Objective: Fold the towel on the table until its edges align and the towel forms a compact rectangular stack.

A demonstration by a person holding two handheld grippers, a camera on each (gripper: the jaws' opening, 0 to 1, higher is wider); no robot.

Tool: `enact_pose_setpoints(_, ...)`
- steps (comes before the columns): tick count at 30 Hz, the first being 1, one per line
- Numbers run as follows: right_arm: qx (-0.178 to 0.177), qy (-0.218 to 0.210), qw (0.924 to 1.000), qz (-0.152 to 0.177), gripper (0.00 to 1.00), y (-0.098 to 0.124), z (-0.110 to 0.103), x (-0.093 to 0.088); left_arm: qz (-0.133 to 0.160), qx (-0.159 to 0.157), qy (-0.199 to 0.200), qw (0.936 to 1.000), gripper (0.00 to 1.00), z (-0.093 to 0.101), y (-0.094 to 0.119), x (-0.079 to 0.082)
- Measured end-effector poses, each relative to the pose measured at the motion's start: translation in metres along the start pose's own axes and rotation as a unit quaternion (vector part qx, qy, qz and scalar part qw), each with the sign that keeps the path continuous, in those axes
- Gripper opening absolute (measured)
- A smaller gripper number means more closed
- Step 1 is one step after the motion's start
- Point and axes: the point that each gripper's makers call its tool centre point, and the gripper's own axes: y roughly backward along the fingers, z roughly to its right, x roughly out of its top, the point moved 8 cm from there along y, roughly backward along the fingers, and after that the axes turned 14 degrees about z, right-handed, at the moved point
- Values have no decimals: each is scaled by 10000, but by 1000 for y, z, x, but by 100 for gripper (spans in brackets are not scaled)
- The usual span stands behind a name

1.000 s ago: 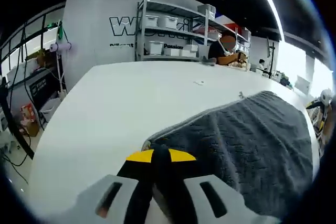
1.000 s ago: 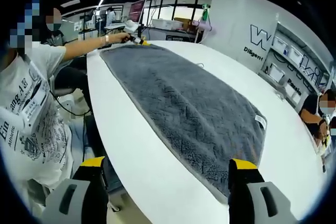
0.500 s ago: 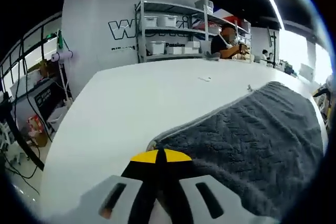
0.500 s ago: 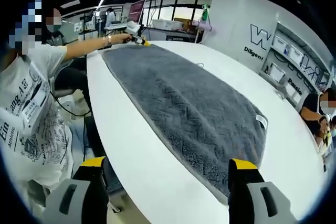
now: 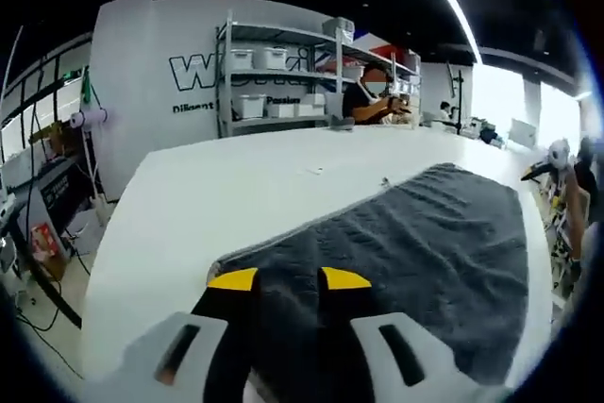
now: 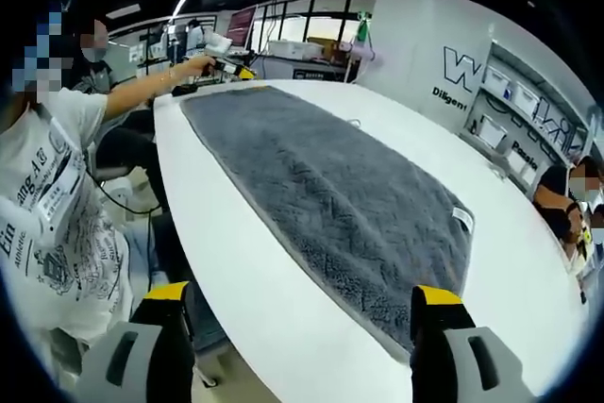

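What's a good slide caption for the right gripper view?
Right gripper, jaws open, faces the near corner of a grey towel spread flat on a white table.

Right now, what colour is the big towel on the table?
The towel is dark grey with a lighter grey edge, seen best in the right gripper view.

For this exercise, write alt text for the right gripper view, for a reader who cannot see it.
A grey towel lies flat and unfolded on a white table, stretching away from the open right claw at the bottom of the view. At the towel's far end, a person's outstretched hand holds the left claw near the corner.
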Motion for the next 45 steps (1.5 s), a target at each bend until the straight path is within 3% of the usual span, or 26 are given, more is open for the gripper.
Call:
enact_pose_setpoints(5,-9,29,10000,90,99,3,-3,5,173,-168,-141,9996,65,34,43,8)
enact_pose_setpoints(11,8,81,9999,118,99,4,-9,10,216,-633,-135,9977,73,76,77,4)
enact_pose_setpoints(14,34,104,9998,138,99,4,-13,12,-21,-1013,-182,9947,78,102,92,-8)
enact_pose_setpoints(19,56,131,9998,116,99,4,-16,12,-148,-1133,-101,9934,94,124,109,-26)
enact_pose_setpoints(24,51,117,9999,104,99,6,-16,11,-371,-1142,-99,9927,99,127,123,-43)
enact_pose_setpoints(30,12,14,10000,59,99,8,-13,3,-387,-1179,48,9923,99,125,136,-53)
enact_pose_setpoints(45,-265,-406,9988,97,99,14,15,-20,-646,-1644,7,9843,99,143,147,-61)
